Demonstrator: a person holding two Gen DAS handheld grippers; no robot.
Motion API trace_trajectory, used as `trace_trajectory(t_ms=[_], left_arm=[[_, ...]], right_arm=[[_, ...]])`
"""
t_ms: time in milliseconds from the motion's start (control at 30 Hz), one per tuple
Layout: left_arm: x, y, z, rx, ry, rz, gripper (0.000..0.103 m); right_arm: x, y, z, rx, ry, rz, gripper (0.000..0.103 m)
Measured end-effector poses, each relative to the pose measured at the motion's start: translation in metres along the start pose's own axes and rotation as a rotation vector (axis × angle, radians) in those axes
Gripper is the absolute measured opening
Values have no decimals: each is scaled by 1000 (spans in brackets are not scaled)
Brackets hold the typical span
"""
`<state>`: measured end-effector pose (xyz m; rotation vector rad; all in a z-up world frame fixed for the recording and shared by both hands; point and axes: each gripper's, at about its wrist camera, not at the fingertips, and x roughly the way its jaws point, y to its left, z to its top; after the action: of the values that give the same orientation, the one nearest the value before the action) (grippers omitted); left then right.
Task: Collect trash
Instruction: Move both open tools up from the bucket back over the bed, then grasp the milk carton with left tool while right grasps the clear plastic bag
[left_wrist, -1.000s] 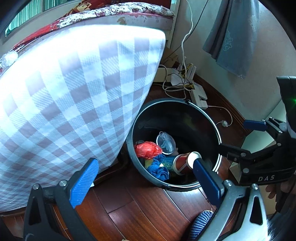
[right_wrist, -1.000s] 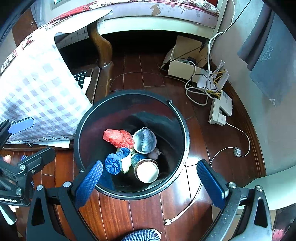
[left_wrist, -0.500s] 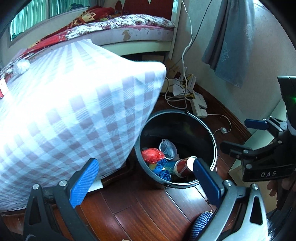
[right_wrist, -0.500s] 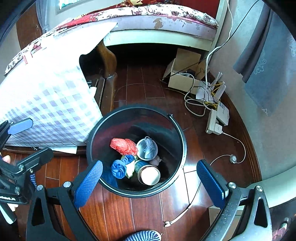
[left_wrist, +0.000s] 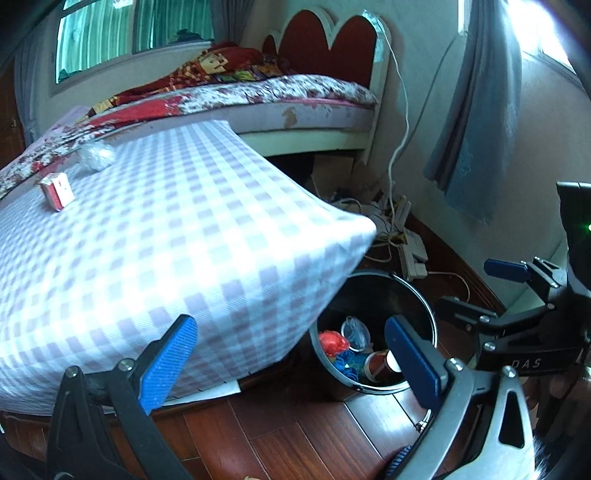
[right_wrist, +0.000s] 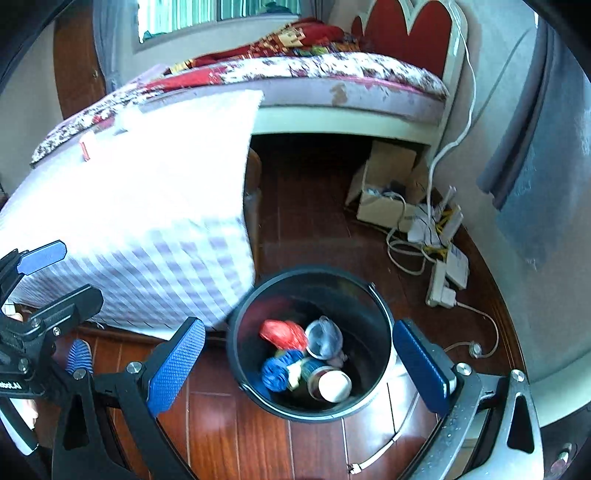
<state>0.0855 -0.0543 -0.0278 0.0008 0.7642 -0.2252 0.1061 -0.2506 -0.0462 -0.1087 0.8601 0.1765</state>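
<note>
Progress: black bin (right_wrist: 309, 345) on the wood floor (right_wrist: 258, 439), near centre, already holds trash: red crumpled bag (right_wrist: 282, 334), blue wad (right_wrist: 275, 373), clear plastic cup w/ lid (right_wrist: 324, 339), can lying on its side w/ white end up (right_wrist: 328, 382). So part of the job looks done.

Left to collect, by my read: on the checked tabletop (left_wrist: 177, 236) to the left, a small red/white box (left_wrist: 57, 190) at the far-left edge and a crumpled clear plastic piece (left_wrist: 96, 158) just beyond it. Both well apart from the bin. Box also shows faintly in right view, overexposed.

Left gripper (left_wrist: 291, 354): fingers wide apart, nothing between them, hanging near the tabletop's front edge. Right gripper (right_wrist: 295, 365): fingers apart too, empty, framing the bin from above.

Next move prob. a reach up and far-left to the box or the plastic.

Writing: "DAS" on the right gripper body, seen from left view. Partial letters on left gripper body in right view, reversed/cropped, unreadable. Box print too small to read. Can label not legible.

Bed (left_wrist: 295, 96) w/ floral cover far back; power strip + cables (right_wrist: 441, 273) on the floor, right.
</note>
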Motion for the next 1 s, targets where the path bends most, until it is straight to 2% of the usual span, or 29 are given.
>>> trace_trajectory(t_ms=[433,633,733,800,867,1000], left_arm=[[-21,55,18,-89,-93,108,102],[-21,96,26,-139,-101,217,102],[-21,120,28,-171,-108,245,102],[-19,139,31,-211,-99,232,96],[-13,157,35,-243,-77,240,84],[1,188,49,-280,-60,294,81]], right_arm=[[-7,44,44,-29,-122,70,102],[0,76,65,-73,-159,71,102],[4,89,77,-71,-180,88,102],[10,94,85,-48,-186,112,102],[19,99,93,-25,-171,140,102],[40,115,115,-5,-124,141,102]])
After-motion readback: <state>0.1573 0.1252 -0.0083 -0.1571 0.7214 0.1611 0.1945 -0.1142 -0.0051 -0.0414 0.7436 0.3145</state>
